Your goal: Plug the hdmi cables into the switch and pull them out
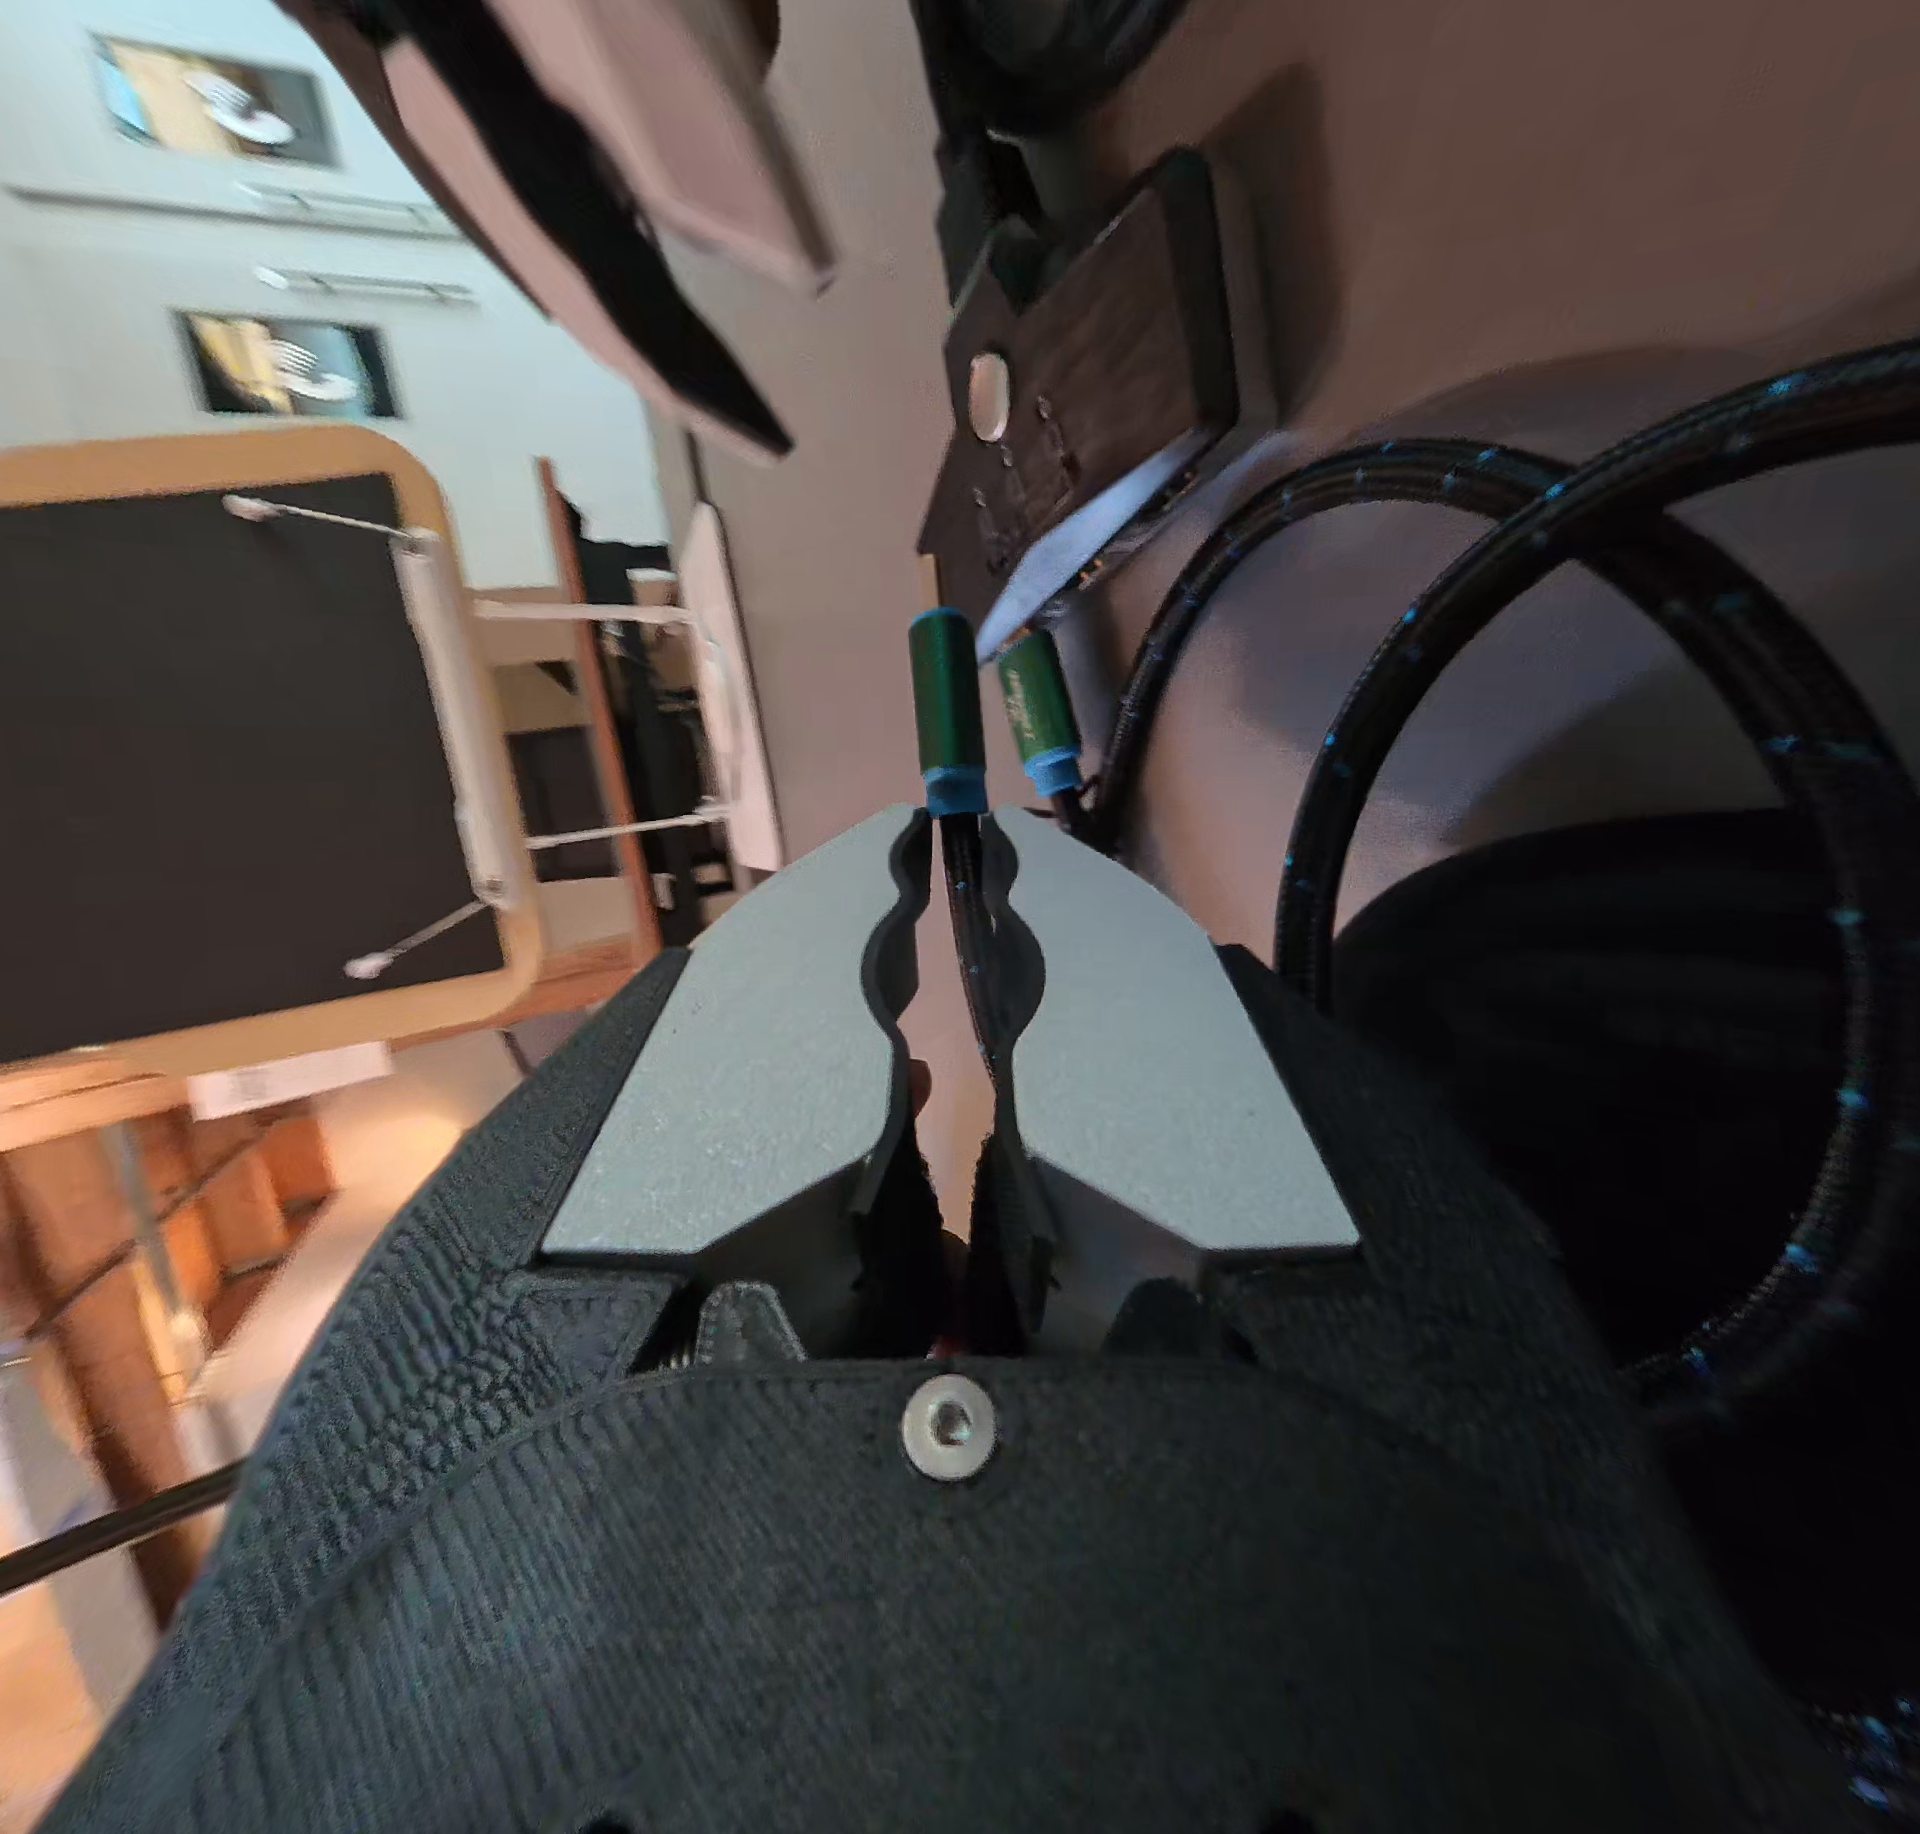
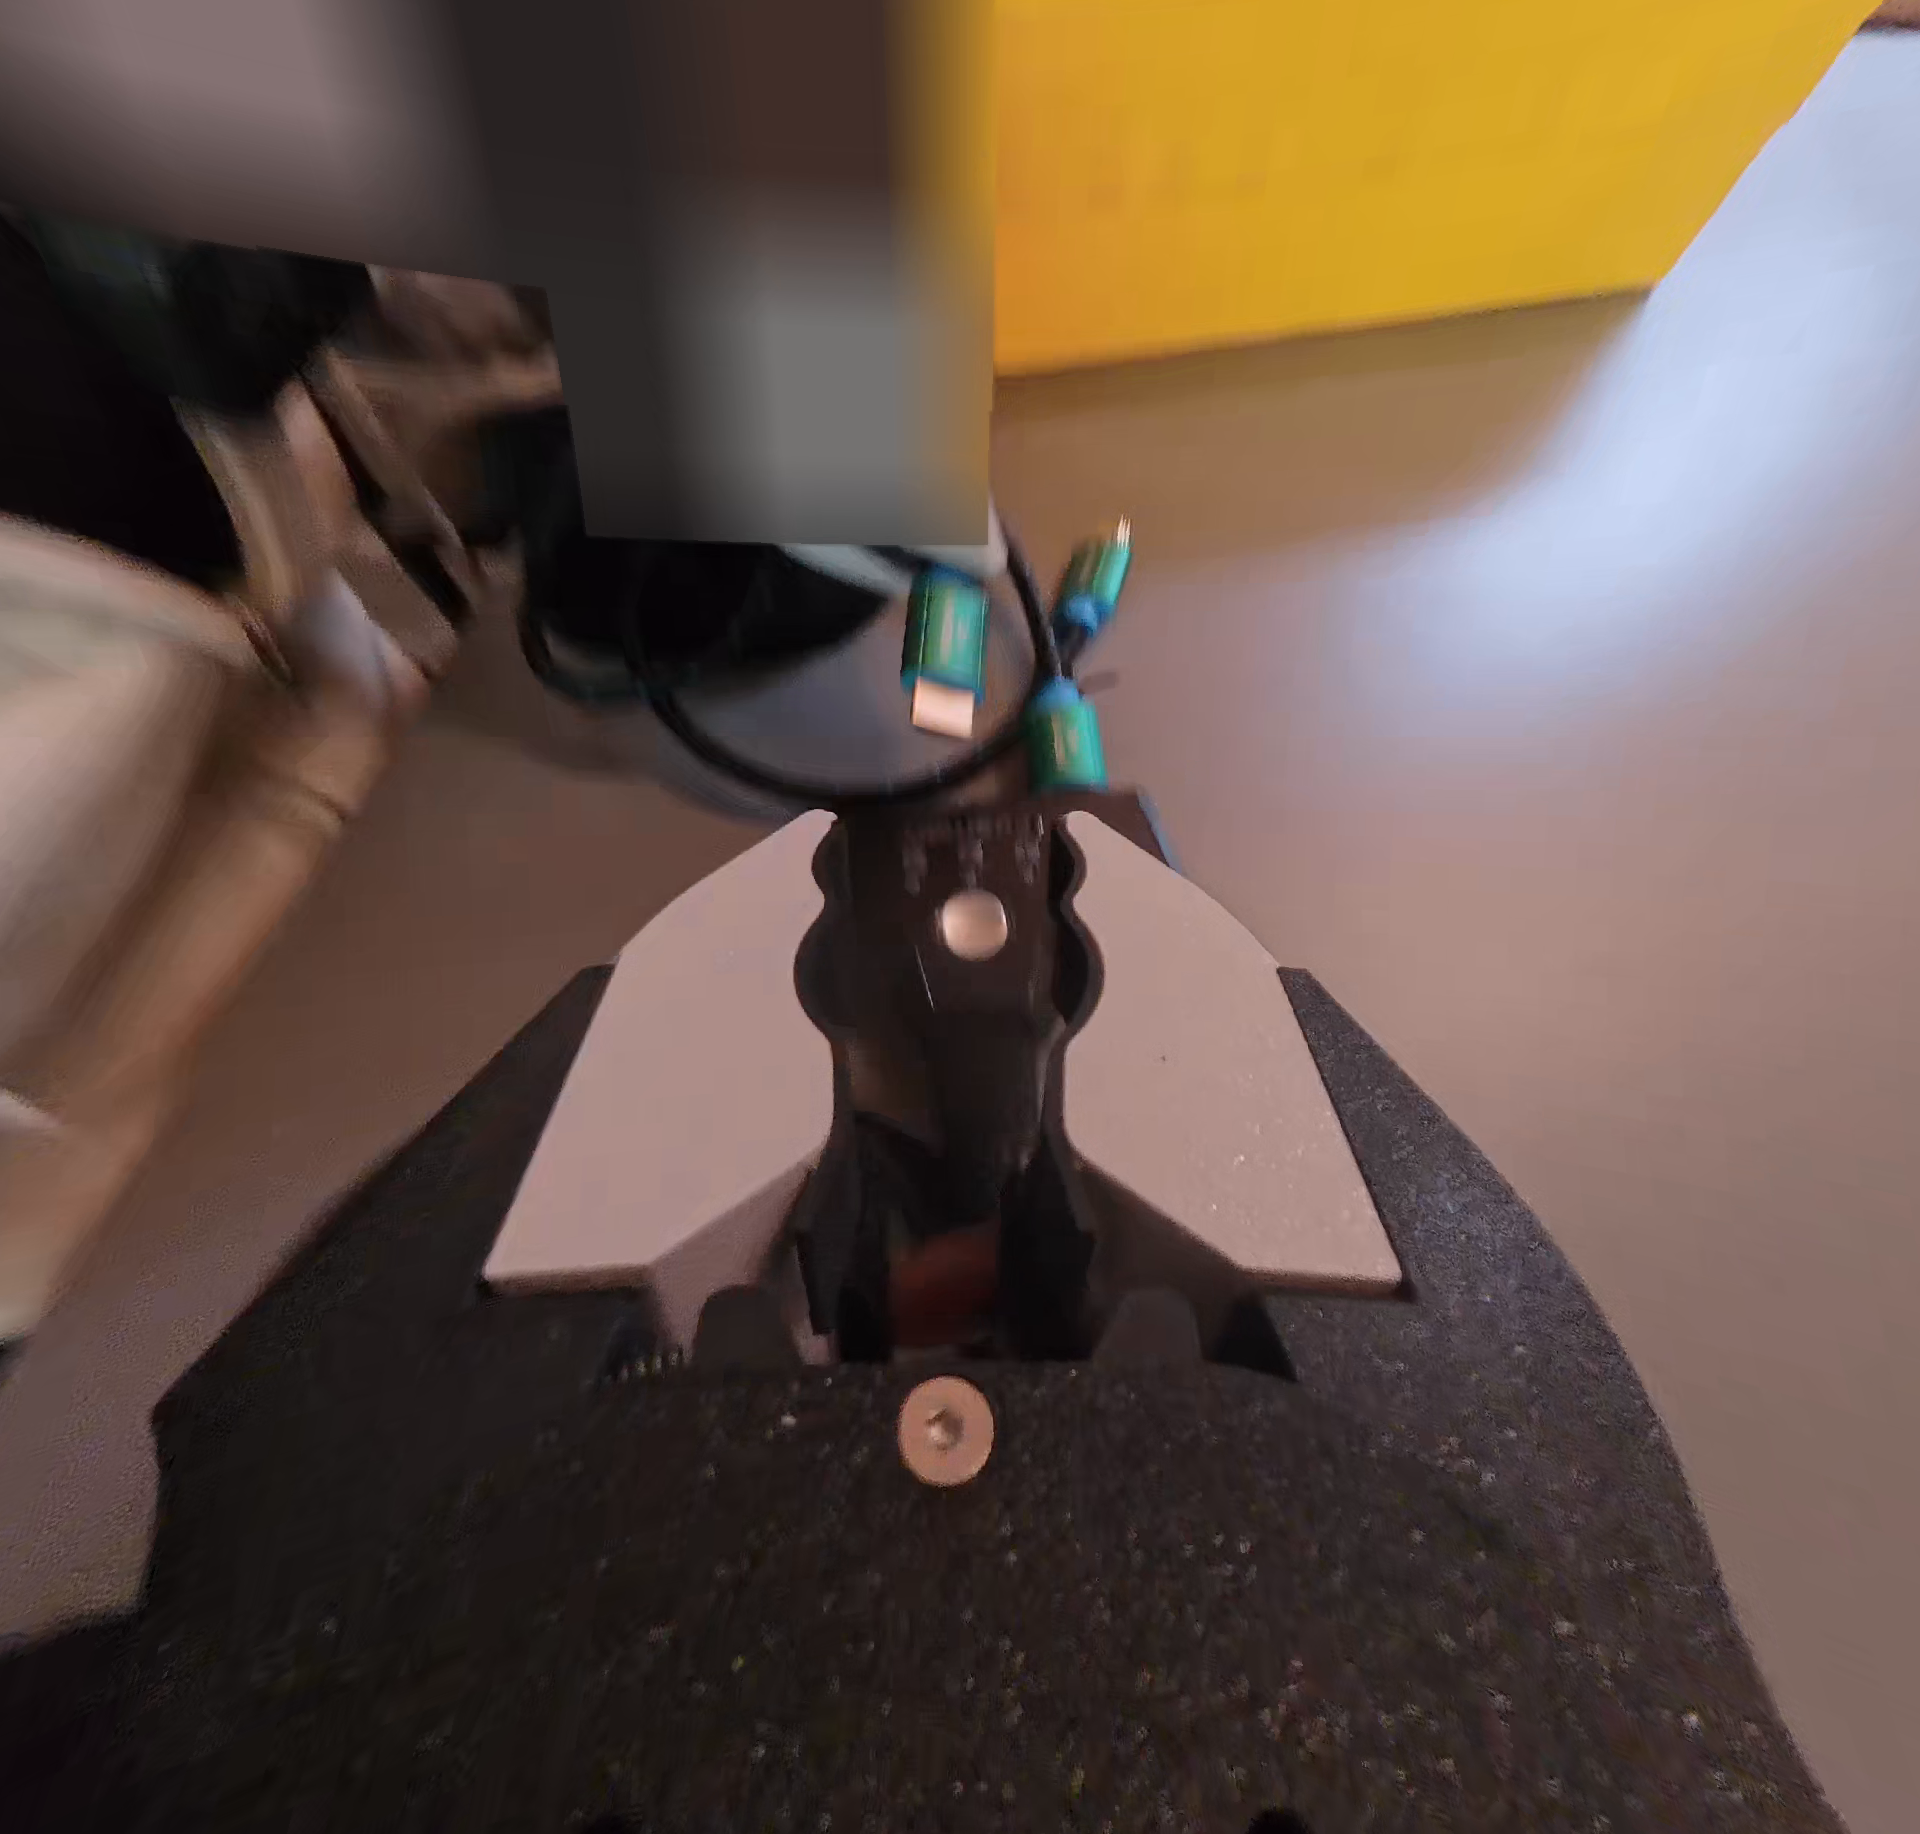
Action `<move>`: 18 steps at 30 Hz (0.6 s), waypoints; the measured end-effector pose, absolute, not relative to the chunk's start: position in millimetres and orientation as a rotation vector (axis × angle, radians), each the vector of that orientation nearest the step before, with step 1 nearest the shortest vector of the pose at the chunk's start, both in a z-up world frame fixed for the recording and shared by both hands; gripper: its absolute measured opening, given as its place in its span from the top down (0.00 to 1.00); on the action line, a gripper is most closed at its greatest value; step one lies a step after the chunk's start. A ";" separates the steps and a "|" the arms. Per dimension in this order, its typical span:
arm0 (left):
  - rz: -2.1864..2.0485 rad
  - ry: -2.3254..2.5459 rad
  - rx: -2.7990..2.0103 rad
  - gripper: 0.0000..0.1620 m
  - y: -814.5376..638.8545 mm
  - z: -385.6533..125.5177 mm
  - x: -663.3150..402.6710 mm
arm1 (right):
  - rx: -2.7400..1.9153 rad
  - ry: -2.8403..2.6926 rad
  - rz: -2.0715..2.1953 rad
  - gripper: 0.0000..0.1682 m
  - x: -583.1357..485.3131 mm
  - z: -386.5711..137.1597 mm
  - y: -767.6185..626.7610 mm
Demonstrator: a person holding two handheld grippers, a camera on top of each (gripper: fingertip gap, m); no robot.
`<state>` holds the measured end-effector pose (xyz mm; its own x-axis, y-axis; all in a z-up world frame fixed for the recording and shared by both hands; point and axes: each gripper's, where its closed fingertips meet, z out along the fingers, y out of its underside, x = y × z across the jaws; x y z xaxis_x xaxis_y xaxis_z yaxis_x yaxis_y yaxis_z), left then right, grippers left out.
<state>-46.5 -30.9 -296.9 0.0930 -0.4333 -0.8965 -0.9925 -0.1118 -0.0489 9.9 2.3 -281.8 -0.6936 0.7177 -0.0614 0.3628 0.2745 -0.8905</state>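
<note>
My left gripper [image 1: 956, 818] is shut on a black braided HDMI cable just behind its green plug [image 1: 943, 704]. The plug is in the air, pointing at the black switch [image 1: 1101, 382] with a silver button, a short way off. In the right wrist view its bare metal end [image 2: 940, 714] shows. A second green plug [image 1: 1034, 704] sits at the switch's port edge [image 2: 1065, 745]. My right gripper [image 2: 951, 818] has its jaws apart, with the switch [image 2: 971, 953] seen between them. In the left wrist view it [image 1: 769, 413] hovers off the switch with a gap.
Loops of braided cable [image 1: 1558, 849] lie beside the switch, and black cables [image 1: 997, 39] leave its far end. A third green plug [image 2: 1091, 569] lies beyond. A yellow box [image 2: 1455, 174] stands at the back. A person's sleeve [image 2: 156, 745] is at left.
</note>
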 end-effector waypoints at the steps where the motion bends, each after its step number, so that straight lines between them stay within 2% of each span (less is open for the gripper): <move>1: 1.007 1.430 -1.593 0.95 -30.6 -293.1 -43.8 | -1.035 -2.152 1.463 0.78 4.7 -272.4 -2.9; 5: 1.049 1.420 -1.502 0.94 -29.0 -285.6 -38.9 | -1.160 -2.202 1.534 0.78 -8.9 -278.2 -29.0; 8: 1.054 1.415 -1.498 0.94 -29.0 -286.0 -39.3 | -1.158 -2.251 1.462 0.86 -13.2 -291.9 -35.2; 12: 1.026 1.386 -1.487 0.94 -29.8 -284.8 -38.2 | -1.100 -2.210 1.467 0.88 -13.6 -290.4 -36.1; 15: 0.763 1.256 -1.605 0.93 -31.3 -286.9 -33.6 | -0.941 -2.213 1.362 0.89 -11.9 -291.1 -35.2; 17: 0.455 1.149 -1.752 0.82 -35.8 -291.5 -27.4 | -0.833 -2.226 1.241 0.89 -11.9 -294.6 -34.6; 18: 0.275 1.101 -1.824 0.81 -39.6 -295.0 -22.6 | -0.776 -2.225 1.196 0.89 -12.1 -294.9 -35.2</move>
